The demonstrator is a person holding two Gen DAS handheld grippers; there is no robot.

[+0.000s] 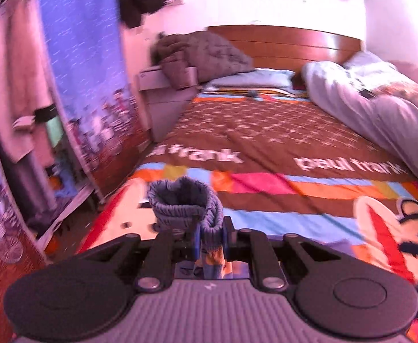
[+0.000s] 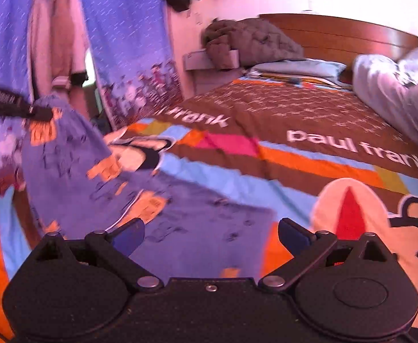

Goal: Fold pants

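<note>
The pants (image 1: 177,203) are blue-grey with orange patches. My left gripper (image 1: 211,238) is shut on their gathered elastic waistband, which bunches up above the fingers. In the right wrist view the pants (image 2: 74,168) hang from the left gripper (image 2: 41,111) at the far left and drape down onto the bedspread. Their lower part lies flat just ahead of my right gripper (image 2: 210,237). That gripper is open, its blue pads wide apart above the fabric, with nothing between them.
A colourful bedspread (image 2: 309,154) with white lettering covers the bed. A grey duvet (image 1: 380,108) lies along its right side. Pillows and a wooden headboard (image 1: 289,43) are at the far end. A blue curtain (image 1: 89,85) and a nightstand (image 1: 166,100) stand to the left.
</note>
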